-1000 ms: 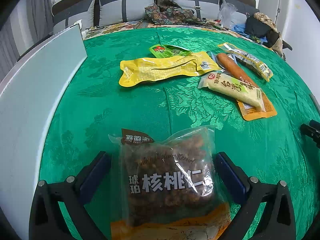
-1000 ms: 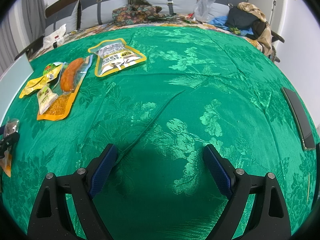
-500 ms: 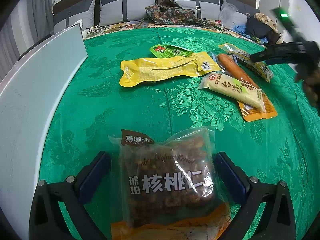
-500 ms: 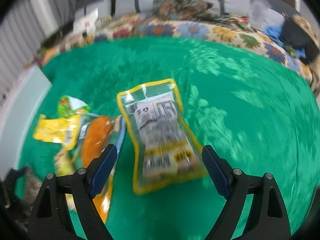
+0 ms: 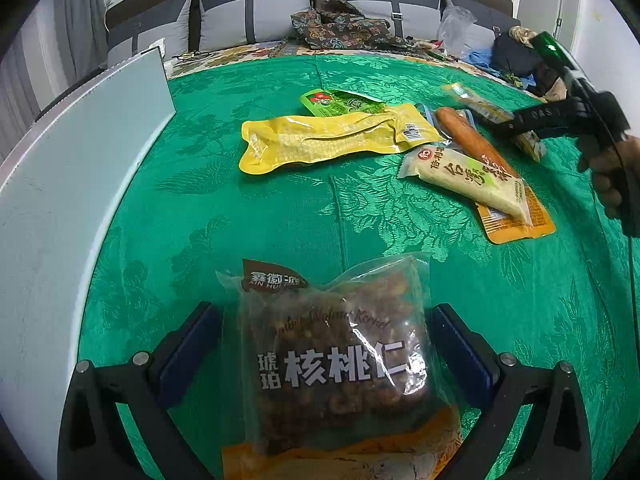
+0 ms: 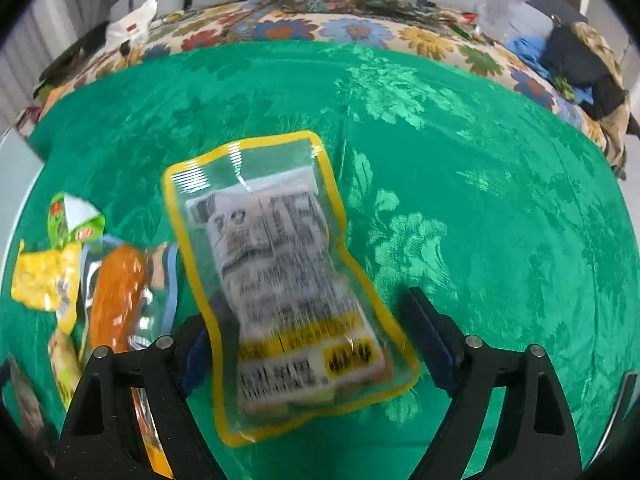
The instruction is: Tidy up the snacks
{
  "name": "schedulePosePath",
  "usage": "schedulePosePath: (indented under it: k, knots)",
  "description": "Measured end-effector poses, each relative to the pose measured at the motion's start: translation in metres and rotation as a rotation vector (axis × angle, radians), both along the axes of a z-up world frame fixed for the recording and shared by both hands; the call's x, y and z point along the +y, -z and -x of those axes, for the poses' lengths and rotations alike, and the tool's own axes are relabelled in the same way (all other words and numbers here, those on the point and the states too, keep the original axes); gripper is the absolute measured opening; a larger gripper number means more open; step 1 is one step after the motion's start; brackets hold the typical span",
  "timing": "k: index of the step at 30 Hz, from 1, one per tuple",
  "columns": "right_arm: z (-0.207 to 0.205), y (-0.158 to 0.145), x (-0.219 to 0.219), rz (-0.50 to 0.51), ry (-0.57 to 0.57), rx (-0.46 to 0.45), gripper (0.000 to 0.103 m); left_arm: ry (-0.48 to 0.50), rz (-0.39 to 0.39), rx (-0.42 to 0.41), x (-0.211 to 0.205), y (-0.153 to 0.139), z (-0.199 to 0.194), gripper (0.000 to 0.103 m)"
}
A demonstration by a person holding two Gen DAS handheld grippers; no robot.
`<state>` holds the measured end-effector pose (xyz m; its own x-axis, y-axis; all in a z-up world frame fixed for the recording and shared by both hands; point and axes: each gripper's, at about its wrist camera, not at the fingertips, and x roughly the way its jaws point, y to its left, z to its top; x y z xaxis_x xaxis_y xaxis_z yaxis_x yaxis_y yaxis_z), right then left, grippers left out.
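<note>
Two tools straddle snack packets on the green-covered table (image 5: 240, 220).
The right tool (image 6: 316, 340), jaws just narrowing but clear, brackets the yellow-rimmed packet (image 6: 280, 280); the left tool (image 5: 324, 344) stands wide around the walnut bag (image 5: 340, 356).

Each hand-held gripper (image 6: 316, 340) has black angular arms, round silver screws and dark blue finger pads (image 5: 460, 350); one body carries a green light.

green floral cloth (image 5: 280, 216), yellow-rimmed pouch (image 6: 288, 280)
</note>
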<state>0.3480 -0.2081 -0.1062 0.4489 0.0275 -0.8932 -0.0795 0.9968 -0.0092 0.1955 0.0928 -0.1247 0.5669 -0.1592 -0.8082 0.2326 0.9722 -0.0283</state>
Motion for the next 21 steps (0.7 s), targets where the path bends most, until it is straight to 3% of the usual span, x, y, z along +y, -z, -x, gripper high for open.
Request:
schedulePosePath:
  k: [2, 5, 8, 11, 15, 21]
  knots:
    - [0.011, -0.003, -0.002, -0.004, -0.018, -0.01, 0.069, 0.0, 0.0, 0.0, 0.0, 0.0, 0.0, 0.103]
    - [0.034, -0.005, -0.01, -0.061, -0.015, -0.002, 0.064, 0.0, 0.0, 0.0, 0.0, 0.0, 0.0, 0.103]
    - [0.072, -0.003, -0.014, -0.012, -0.023, -0.032, 0.064, 0.0, 0.0, 0.0, 0.0, 0.0, 0.0, 0.103]
    - [0.137, -0.001, -0.006, 0.105, -0.032, -0.086, 0.064, 0.0, -0.001, 0.0, 0.0, 0.0, 0.0, 0.103]
    - [0.212, 0.001, 0.008, 0.179, 0.007, -0.169, 0.069, -0.003, -0.002, -0.001, 0.0, 0.0, 0.0, 0.103]
    - [0.238, 0.009, 0.013, 0.167, 0.077, -0.252, 0.081, -0.003, -0.002, -0.001, 0.0, 0.0, 0.0, 0.103]
